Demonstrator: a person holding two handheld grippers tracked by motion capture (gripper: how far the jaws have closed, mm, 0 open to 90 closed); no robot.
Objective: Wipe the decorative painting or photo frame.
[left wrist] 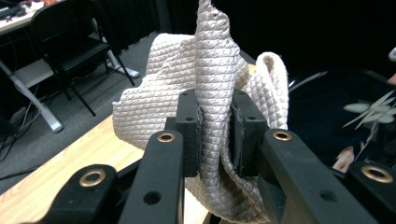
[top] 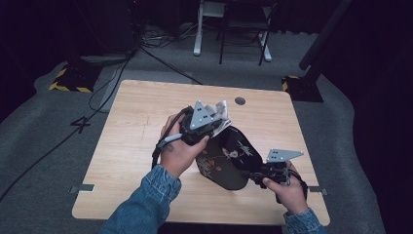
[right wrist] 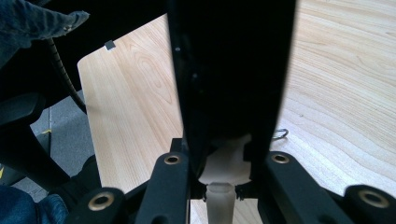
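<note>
Left gripper [left wrist: 215, 135] clamped on cream cloth [left wrist: 187, 84], frame centre; right gripper [right wrist: 225, 168] clamped on black tray [top: 229, 158] edge; bare table [top: 136, 126] left.

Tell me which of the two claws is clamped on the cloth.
The left claw: its black pads pinch the cream quilted cloth. The right claw instead grips the edge of the black flower-painted tray.

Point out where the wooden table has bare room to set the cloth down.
The light wooden table is bare along its whole left side, from the far left corner to the near edge, and across the far strip around the small dark round grommet. The middle right is crowded: the black flower-painted fan-shaped board, the quilted cream cloth and both hands.
</note>
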